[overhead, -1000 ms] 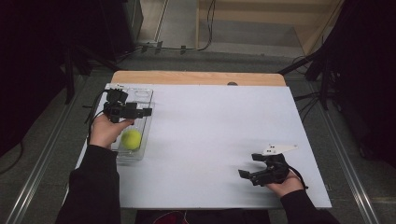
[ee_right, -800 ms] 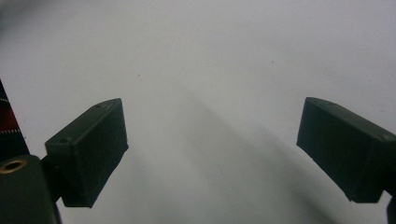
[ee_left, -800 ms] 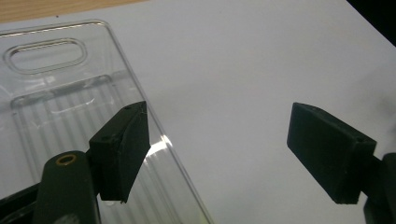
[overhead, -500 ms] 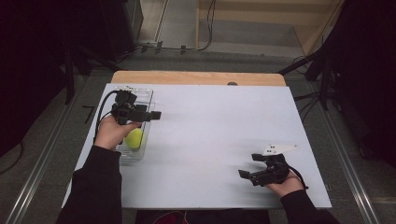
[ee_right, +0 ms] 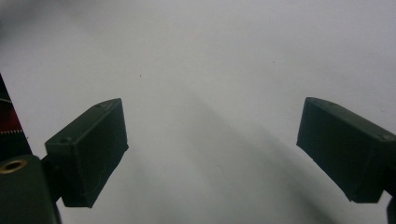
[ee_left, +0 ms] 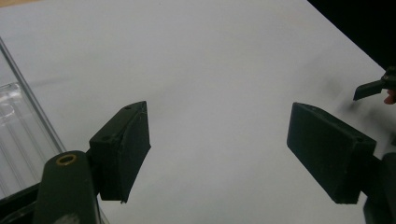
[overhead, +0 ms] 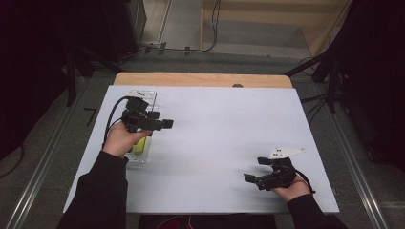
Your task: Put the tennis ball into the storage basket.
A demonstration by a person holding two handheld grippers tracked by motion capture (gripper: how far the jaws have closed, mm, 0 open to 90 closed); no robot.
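Observation:
My left gripper (overhead: 165,124) hovers at the right edge of a clear plastic tray (overhead: 141,94) on the left of the white table (overhead: 219,129), pointing right. In the left gripper view its jaws (ee_left: 219,135) stand apart over bare white surface, with the clear tray (ee_left: 18,135) at the left. A yellow-green ball (overhead: 139,146) lies in the tray, mostly covered by the left hand. My right gripper (overhead: 252,177) rests near the front right of the table, pointing left, and its jaws (ee_right: 210,140) are open with nothing between them.
A wooden strip (overhead: 200,78) borders the table's far edge. Dark stands and cables sit on the floor beyond and to both sides. The right gripper's tip (ee_left: 373,86) shows far off in the left gripper view.
The left hand and gripper have shifted right across the tray, and the hand now covers most of the ball. The right gripper has stayed still.

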